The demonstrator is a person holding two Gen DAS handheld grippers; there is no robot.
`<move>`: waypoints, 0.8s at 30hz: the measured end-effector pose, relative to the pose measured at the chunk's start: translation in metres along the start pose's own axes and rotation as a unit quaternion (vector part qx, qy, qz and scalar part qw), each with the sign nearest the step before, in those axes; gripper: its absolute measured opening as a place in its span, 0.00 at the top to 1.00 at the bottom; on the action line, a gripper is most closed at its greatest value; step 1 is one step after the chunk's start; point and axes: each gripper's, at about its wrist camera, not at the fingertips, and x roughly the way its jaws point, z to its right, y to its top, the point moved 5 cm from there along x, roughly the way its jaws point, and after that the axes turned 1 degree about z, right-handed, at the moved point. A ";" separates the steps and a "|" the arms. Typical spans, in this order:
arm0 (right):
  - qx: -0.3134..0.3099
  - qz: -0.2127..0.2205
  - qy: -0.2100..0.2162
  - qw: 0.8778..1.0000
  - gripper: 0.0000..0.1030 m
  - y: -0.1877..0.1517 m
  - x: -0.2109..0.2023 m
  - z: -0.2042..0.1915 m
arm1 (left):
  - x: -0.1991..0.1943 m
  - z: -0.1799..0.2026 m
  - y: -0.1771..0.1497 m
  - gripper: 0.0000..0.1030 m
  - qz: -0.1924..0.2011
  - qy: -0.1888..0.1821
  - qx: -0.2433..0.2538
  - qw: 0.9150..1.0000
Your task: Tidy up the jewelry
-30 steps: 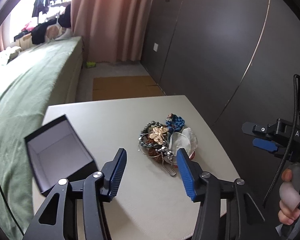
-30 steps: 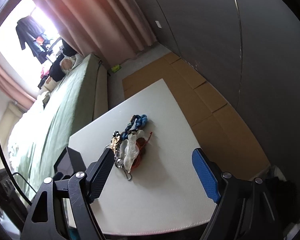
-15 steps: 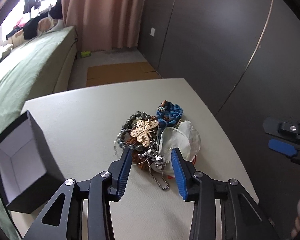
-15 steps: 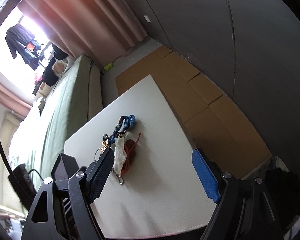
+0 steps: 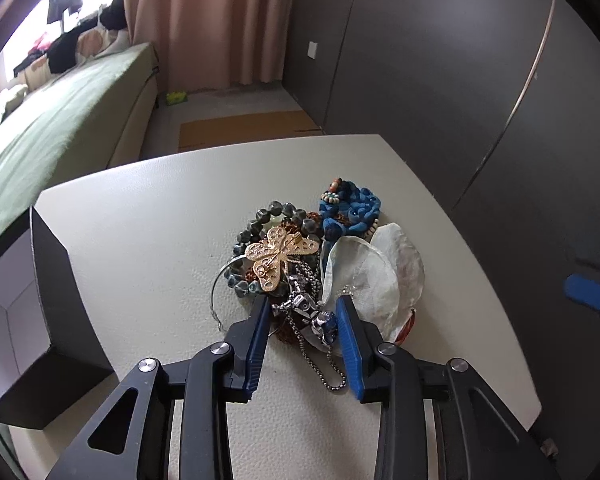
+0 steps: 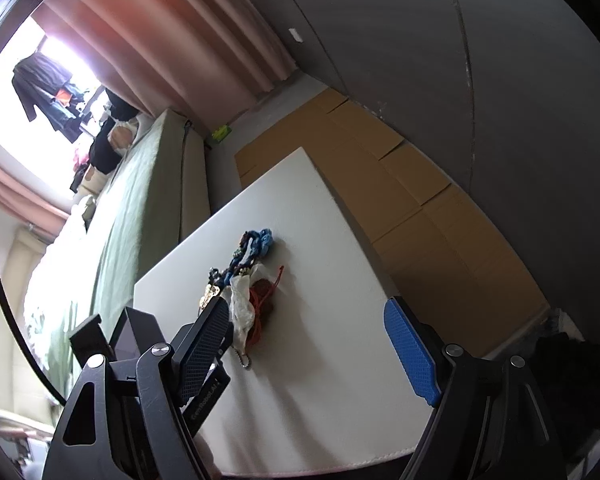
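Step in hand: first pick. The left gripper, jaws spread, straddles the silver metal chain at the near edge of the tangled jewelry pile mid-bench. Next: pinch the chain, lift it, and carry it to the open black box at left. The right gripper hovers with jaws spread.

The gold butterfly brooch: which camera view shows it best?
The left wrist view: the butterfly brooch lies near and clear on top of the jewelry pile. In the right wrist view only a small gold edge of it shows beside a claw finger.

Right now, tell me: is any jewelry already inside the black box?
No. In the left wrist view the black box shows only bare pale walls, and the jewelry pile lies on the table.
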 end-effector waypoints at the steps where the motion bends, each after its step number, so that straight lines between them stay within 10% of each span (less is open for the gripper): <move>1: -0.001 -0.004 0.001 1.000 0.21 -0.001 0.003 -0.001 | -0.001 -0.001 0.000 0.66 0.001 -0.001 -0.002 1.000; 24: -0.030 -0.084 0.009 0.996 0.64 -0.019 0.090 -0.043 | -0.067 -0.062 0.022 0.67 0.052 -0.046 -0.080 0.994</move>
